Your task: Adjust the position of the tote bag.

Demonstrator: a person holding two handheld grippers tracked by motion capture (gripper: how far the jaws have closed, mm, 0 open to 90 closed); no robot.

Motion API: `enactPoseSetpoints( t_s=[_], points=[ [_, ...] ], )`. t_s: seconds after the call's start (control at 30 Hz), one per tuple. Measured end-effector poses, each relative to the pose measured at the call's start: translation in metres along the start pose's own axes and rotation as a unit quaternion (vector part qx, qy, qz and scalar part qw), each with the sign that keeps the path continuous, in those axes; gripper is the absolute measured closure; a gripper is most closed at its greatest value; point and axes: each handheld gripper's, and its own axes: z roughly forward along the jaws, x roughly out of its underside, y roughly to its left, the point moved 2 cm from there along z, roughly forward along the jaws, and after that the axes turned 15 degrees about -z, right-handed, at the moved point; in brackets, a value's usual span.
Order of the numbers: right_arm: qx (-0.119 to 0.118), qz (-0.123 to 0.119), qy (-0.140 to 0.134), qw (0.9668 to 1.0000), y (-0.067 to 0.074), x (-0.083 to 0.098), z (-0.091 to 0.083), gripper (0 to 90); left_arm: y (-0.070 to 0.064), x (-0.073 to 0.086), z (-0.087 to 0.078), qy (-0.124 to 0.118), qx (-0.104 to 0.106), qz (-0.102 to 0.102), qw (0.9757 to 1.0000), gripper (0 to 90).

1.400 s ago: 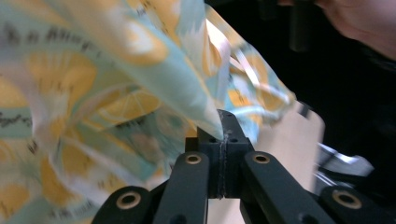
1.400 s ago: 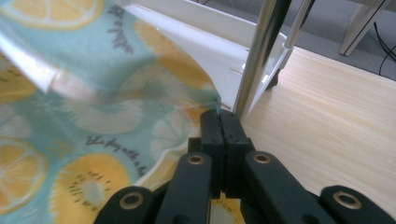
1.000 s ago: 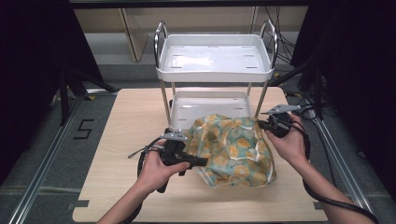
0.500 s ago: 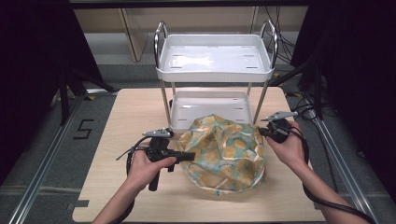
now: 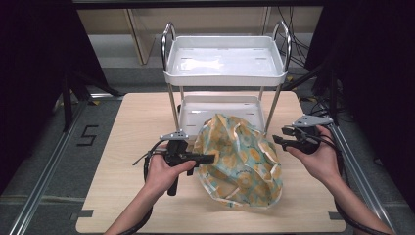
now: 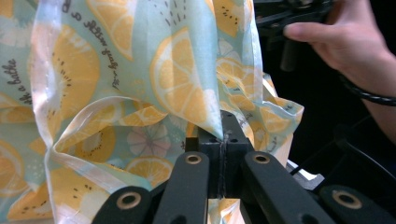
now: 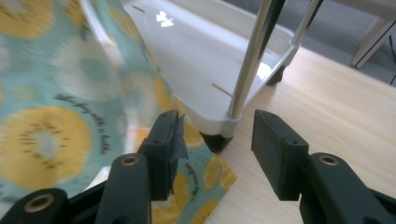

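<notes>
A teal cloth (image 5: 240, 156) printed with orange citrus slices lies heaped on the wooden table (image 5: 127, 122), in front of the cart. My left gripper (image 5: 208, 158) is shut on the cloth's left edge; in the left gripper view the jaws (image 6: 224, 140) pinch a fold of the cloth (image 6: 140, 84). Off the cloth's right side, my right gripper (image 5: 279, 135) is open. Its jaws have just been opening, and nothing is between them (image 7: 217, 133). The cloth (image 7: 51, 107) hangs beside its left jaw.
A white two-tier cart (image 5: 225, 61) with chrome legs stands at the back of the table. Its lower tray (image 7: 187, 60) and one leg (image 7: 250, 60) are close in front of my right gripper. A person's other hand (image 6: 345, 42) holds that gripper in the left gripper view.
My right gripper has let go of the cloth and drawn away to the right. The cloth has sagged down toward the table's front and hangs from the left gripper alone.
</notes>
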Motion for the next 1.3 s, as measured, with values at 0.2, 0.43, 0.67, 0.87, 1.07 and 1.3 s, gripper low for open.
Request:
enactPoseSetpoints(
  t_s=[0.2,0.43,0.67,0.87,1.07,1.3],
  points=[
    [-0.002,-0.034,-0.03,0.999,0.014,-0.012,-0.021,52.3,-0.004,-0.003,0.006,-0.002,-0.001,0.008,1.0,89.2],
    [-0.051,-0.057,-0.047,0.9959,0.045,-0.026,-0.019,47.3,-0.006,-0.006,0.01,-0.01,-0.014,0.02,0.9997,89.2],
    [-0.099,-0.081,-0.063,0.9898,0.083,-0.033,-0.004,34.7,-0.007,-0.007,0.013,-0.012,-0.017,0.021,0.9995,89.1],
    [-0.106,-0.118,-0.04,0.9866,0.104,-0.034,0.011,35.6,-0.011,-0.004,0.017,-0.007,-0.014,0.028,0.9995,89.2],
    [-0.07,-0.102,-0.003,0.9924,0.094,-0.029,0.023,85.1,-0.013,0.006,0.021,0.015,-0.009,0.032,0.9993,89.3],
    [-0.03,-0.053,0.024,0.9979,0.053,-0.028,0.034,90.0,0.001,0.02,0.009,0.032,-0.016,0.028,0.999,89.5]
  ],
)
